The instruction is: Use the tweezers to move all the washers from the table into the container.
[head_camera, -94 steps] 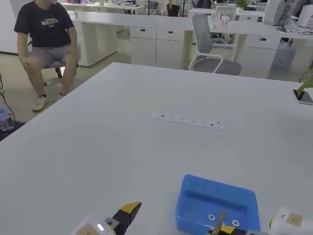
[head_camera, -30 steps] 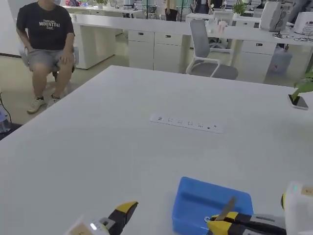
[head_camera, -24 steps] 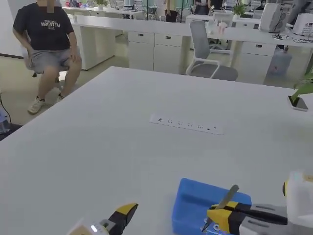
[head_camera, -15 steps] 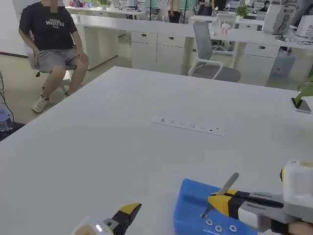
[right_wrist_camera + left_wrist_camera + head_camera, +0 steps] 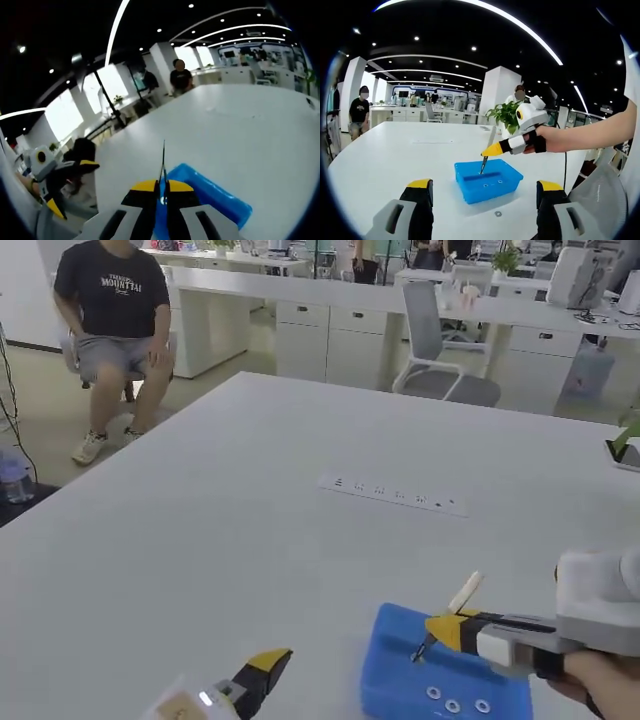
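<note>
Blue container (image 5: 398, 690), three silver washers (image 5: 453, 705) inside

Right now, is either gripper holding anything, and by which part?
The right gripper is shut on the tweezers, around mid-length; the left gripper is open, holding nothing.

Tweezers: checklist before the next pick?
1. Grip: right gripper shut on tweezers: ok.
2. Tweezer tips empty: cannot tell, too small to see.
3. Target: container upright on the table, three washers inside: ok.
4. All washers moved: not ok. In the left gripper view one washer lies on the table in front of the container.
5. Other hand: left gripper open, apart from the container: ok.
</note>
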